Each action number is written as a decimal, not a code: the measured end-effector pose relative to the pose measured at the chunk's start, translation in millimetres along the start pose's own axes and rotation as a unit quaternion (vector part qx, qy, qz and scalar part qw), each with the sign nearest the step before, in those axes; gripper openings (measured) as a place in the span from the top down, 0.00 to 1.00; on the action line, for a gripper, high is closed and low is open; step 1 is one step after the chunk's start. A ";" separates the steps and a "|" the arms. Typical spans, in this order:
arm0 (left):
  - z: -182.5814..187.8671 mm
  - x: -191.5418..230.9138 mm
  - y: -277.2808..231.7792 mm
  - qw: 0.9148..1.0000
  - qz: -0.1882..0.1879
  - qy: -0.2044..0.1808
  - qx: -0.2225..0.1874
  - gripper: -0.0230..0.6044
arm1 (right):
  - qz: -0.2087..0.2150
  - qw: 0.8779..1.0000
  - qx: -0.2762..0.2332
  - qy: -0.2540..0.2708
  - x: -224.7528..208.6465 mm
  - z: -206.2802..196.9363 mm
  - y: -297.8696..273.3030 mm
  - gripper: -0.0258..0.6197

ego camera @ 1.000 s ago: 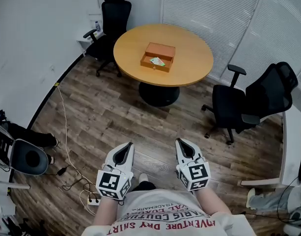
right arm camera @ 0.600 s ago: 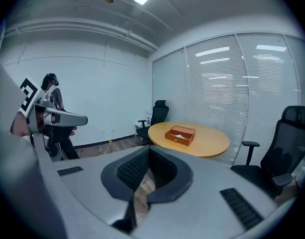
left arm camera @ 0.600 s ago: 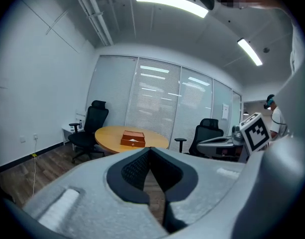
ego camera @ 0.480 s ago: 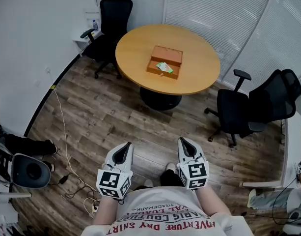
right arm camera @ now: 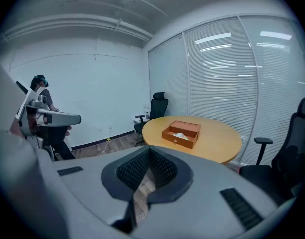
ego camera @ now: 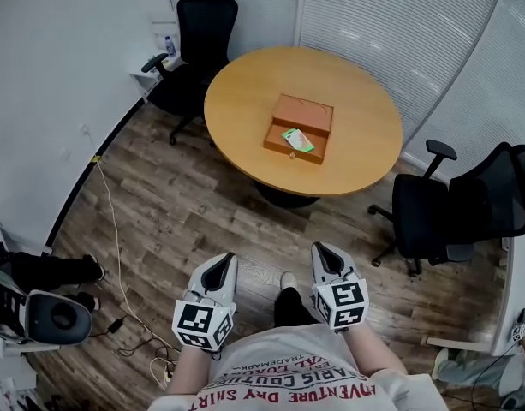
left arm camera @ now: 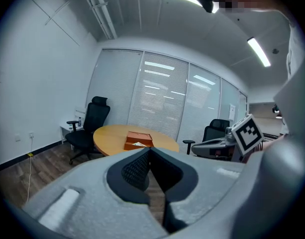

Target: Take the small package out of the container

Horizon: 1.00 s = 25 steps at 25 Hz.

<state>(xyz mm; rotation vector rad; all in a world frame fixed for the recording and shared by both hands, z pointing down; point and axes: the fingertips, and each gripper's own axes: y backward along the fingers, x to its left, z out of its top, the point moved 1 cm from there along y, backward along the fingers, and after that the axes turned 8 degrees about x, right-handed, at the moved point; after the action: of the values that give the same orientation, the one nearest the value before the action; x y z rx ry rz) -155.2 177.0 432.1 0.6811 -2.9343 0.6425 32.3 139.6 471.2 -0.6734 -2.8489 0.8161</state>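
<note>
The small package (ego camera: 298,139) is lying in the open orange box (ego camera: 277,137) on the round table (ego camera: 245,101), its long axis along the box's front wall. The left gripper (ego camera: 223,259) and right gripper (ego camera: 321,251) are hovering well away, jaws together, empty.

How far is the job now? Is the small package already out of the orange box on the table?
Done: nothing yet; the small package lies inside the open orange box on the round table. In hand: nothing; the left gripper and the right gripper are shut and empty, well short of the table. Left: walk up, reach into the box, grip the package, lift it out.
</note>
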 end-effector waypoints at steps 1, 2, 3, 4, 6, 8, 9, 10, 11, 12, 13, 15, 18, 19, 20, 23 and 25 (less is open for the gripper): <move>8.1 4.5 -14.0 1.000 0.002 0.000 0.000 0.95 | 0.002 1.000 0.002 -0.001 -8.2 8.3 -13.4 0.95; 17.3 9.4 -29.0 1.000 0.005 0.001 0.000 0.95 | 0.004 1.000 0.004 0.001 -17.2 17.4 -27.1 0.95; 27.2 13.5 -44.6 1.000 0.007 0.001 0.000 0.95 | 0.005 1.000 0.005 0.004 -27.0 26.9 -40.7 0.95; 37.1 16.4 -60.4 1.000 0.008 0.001 -0.001 0.95 | 0.008 1.000 0.006 0.006 -37.5 35.9 -53.8 0.95; 55.1 21.6 -91.4 1.000 0.012 -0.002 -0.004 0.95 | 0.015 1.000 0.008 0.009 -58.9 52.0 -78.7 0.95; 72.5 29.7 -120.0 1.000 0.021 -0.004 -0.008 0.94 | 0.023 1.000 0.007 0.009 -78.6 69.0 -101.4 0.95; 81.4 33.5 -133.3 1.000 0.024 -0.004 -0.010 0.95 | 0.026 1.000 0.004 0.010 -88.0 78.1 -110.8 0.95; 89.8 36.5 -145.5 1.000 0.025 -0.005 -0.013 0.95 | 0.027 1.000 0.001 0.014 -97.2 86.6 -118.7 0.95; 97.5 38.4 -156.8 1.000 0.025 -0.006 -0.015 0.94 | 0.027 0.999 -0.002 0.018 -106.1 93.6 -125.4 0.95; 104.4 39.7 -167.2 0.999 0.026 -0.008 -0.018 0.95 | 0.027 0.999 -0.003 0.020 -114.8 98.8 -131.6 0.95; 110.7 40.9 -176.9 0.999 0.027 -0.010 -0.020 0.95 | 0.027 0.999 -0.003 0.021 -123.3 102.8 -137.9 0.95; 120.9 42.8 -194.9 0.999 0.031 -0.012 -0.025 0.95 | 0.031 0.999 0.001 0.021 -139.0 109.2 -150.6 0.95; 130.3 43.8 -222.8 0.999 0.031 -0.009 -0.028 0.95 | 0.042 0.999 0.010 0.018 -155.1 117.5 -168.3 0.95; 132.2 43.6 -231.2 0.999 0.028 -0.008 -0.026 0.95 | 0.043 0.999 0.012 0.019 -158.9 119.5 -173.5 0.95; 134.1 43.7 -238.0 0.999 0.025 -0.006 -0.024 0.94 | 0.042 0.999 0.015 0.021 -162.0 121.3 -178.2 0.95; 141.2 49.4 -253.4 1.000 0.017 -0.007 -0.020 0.94 | 0.037 0.999 0.019 0.024 -168.9 128.6 -190.1 0.95; 146.2 57.7 -264.6 1.000 0.011 -0.007 -0.018 0.95 | 0.029 0.999 0.018 0.020 -173.9 134.9 -199.7 0.95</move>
<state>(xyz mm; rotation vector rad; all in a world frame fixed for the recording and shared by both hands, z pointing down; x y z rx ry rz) -87.4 -122.3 409.1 0.6543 -2.9626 0.5876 82.0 -153.4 465.1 -0.7621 -2.7837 0.8512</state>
